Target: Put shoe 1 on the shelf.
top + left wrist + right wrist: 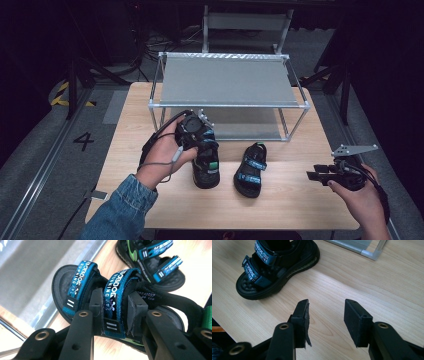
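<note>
At the left of the high view, the person's left hand (162, 152), in a denim sleeve (122, 210), holds the left tongs (200, 131) just left of the frame's centre, over the desk (295, 200). These tongs are clamped on a black sandal (206, 167) with blue straps. In the left gripper view the two pads (97, 305) press either side of the sandal's blue middle strap (113, 302) at the centre of the frame, the sole tilted, with the desk and the rack's lower shelf behind it.

Right of centre in the high view, a second sandal (250, 170) of the same make lies flat on the desk, just beside the held one and apart from it. Behind both, in the upper middle of the frame, stands a metal-framed rack (225, 80) with grey shelves.

At the lower right, the right hand (362, 200) holds the right tongs (316, 175) above the desk's right edge, well apart from the second sandal. In the right gripper view their jaws stand wide with nothing between them, only bare wood, and the second sandal sits in the upper left of that frame.
</note>
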`<state>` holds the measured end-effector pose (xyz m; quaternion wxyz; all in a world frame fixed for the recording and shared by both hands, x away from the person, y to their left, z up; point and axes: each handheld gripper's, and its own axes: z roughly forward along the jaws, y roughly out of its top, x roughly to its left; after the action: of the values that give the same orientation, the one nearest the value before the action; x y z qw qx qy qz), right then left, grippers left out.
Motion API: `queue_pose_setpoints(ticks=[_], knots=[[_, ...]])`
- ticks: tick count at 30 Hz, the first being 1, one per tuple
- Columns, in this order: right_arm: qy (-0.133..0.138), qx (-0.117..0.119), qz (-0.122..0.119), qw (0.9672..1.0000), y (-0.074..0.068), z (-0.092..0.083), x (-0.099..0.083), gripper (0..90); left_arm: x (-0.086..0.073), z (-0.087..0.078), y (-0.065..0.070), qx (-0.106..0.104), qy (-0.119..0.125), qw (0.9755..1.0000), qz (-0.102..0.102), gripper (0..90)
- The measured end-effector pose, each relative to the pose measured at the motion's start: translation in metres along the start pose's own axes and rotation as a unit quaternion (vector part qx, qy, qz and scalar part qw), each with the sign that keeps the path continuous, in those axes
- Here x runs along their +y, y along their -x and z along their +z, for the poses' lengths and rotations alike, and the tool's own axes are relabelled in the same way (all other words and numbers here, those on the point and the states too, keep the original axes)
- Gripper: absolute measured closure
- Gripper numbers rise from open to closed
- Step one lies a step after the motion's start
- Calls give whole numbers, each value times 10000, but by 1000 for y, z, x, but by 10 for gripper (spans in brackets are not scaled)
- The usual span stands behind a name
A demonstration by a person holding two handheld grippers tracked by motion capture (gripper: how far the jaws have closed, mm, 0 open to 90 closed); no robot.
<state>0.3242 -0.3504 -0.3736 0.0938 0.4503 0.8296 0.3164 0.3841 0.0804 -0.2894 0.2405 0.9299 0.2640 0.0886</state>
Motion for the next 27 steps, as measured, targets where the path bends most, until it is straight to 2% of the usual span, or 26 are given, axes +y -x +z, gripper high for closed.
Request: queue_pose_setpoints(ticks=[10,15,21,27], knots=[[48,64,-39,10000,-1,0,0,556,19,-28,-3,-11,149,9998,103,705],[70,67,-28,9999,0,0,0,556,28,-40,-6,-39,302,9995,56,706],[78,98,-26,9999,0,-1,0,556,37,-48,-15,-43,396,9992,16,706],[88,126,11,9999,4,0,-1,556,45,-51,-30,-41,654,9978,-96,705]])
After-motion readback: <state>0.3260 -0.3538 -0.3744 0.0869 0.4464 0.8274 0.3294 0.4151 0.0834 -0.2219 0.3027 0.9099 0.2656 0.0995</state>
